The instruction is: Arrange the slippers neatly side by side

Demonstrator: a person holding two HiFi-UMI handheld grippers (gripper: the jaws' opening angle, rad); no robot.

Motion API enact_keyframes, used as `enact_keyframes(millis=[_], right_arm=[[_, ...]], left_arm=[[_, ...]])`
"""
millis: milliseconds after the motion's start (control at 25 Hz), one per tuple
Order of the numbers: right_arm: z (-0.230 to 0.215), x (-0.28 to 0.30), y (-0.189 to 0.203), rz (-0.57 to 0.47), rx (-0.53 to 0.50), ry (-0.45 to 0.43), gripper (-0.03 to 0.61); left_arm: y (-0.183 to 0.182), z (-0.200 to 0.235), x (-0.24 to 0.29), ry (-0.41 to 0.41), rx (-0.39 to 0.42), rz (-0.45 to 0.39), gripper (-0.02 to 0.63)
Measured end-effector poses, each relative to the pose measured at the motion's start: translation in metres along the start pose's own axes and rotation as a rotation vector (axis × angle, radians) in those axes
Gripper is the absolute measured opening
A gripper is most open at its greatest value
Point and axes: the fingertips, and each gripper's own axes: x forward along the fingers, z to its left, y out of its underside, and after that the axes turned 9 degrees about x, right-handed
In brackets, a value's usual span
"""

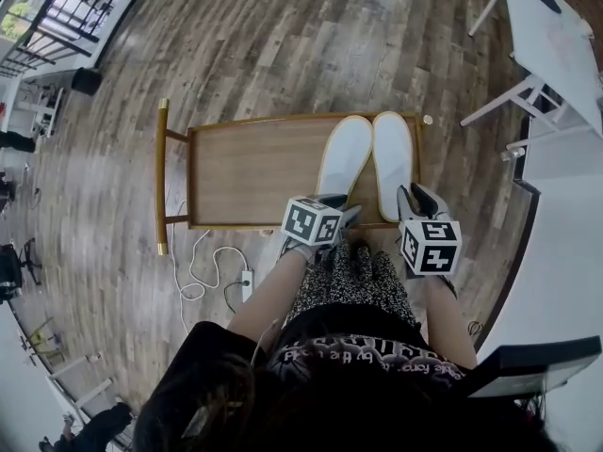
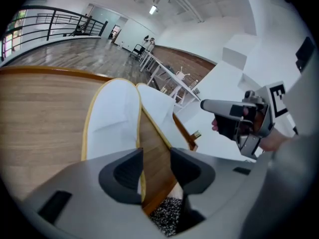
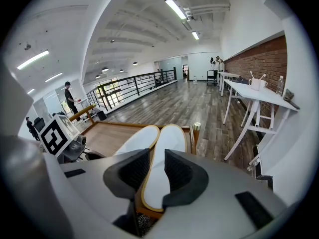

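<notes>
Two white slippers with yellow trim lie side by side, toes away from me, on the right part of a low wooden table (image 1: 254,172). The left slipper (image 1: 344,155) leans slightly toward the right slipper (image 1: 394,153), and their toes touch. My left gripper (image 1: 350,217) hovers at the left slipper's heel with its jaws open. In the left gripper view the left slipper's (image 2: 112,118) inner edge and bare wood show in the gap of the left gripper (image 2: 155,158). My right gripper (image 1: 412,201) is open just above the right slipper's (image 3: 164,158) heel.
The table's front edge lies right against my lap (image 1: 349,285). A power strip with a white cable (image 1: 247,281) sits on the floor to the left. White trestle tables (image 1: 556,36) stand at the right, and a black railing (image 1: 66,17) runs along the far left.
</notes>
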Motion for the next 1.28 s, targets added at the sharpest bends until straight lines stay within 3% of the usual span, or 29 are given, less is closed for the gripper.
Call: enact_keyframes(millis=[160, 360, 560, 760, 920, 1160, 1200, 1240, 1280], right_arm=[[0.008, 0.007, 0.005, 0.024, -0.002, -0.005, 0.095], [0.041, 0.039, -0.005, 0.052, 0.061, -0.001, 0.095], [0.073, 0.091, -0.004, 0.106, 0.064, 0.038, 0.103], [0.081, 0.122, 0.004, 0.179, 0.125, 0.093, 0.132], [0.095, 0.131, -0.003, 0.176, 0.101, 0.109, 0.133], [0.079, 0.145, 0.015, 0.266, 0.057, 0.243, 0.129], [0.077, 0.144, 0.017, 0.276, 0.043, 0.249, 0.098], [0.076, 0.143, 0.018, 0.28, 0.021, 0.249, 0.02], [0.076, 0.141, 0.017, 0.279, -0.004, 0.245, 0.02]], left_arm=[[-0.019, 0.002, -0.016, -0.029, -0.01, -0.087, 0.154], [-0.042, 0.021, -0.09, -0.189, 0.043, -0.246, 0.153], [-0.055, 0.036, -0.134, -0.26, 0.061, -0.341, 0.153], [-0.054, 0.052, -0.148, -0.266, 0.062, -0.355, 0.153], [-0.041, 0.067, -0.152, -0.254, 0.056, -0.331, 0.153], [-0.038, 0.077, -0.156, -0.234, 0.054, -0.325, 0.153], [-0.038, 0.078, -0.156, -0.228, 0.053, -0.325, 0.153], [-0.039, 0.08, -0.156, -0.221, 0.051, -0.325, 0.153], [-0.039, 0.081, -0.156, -0.213, 0.048, -0.325, 0.153]])
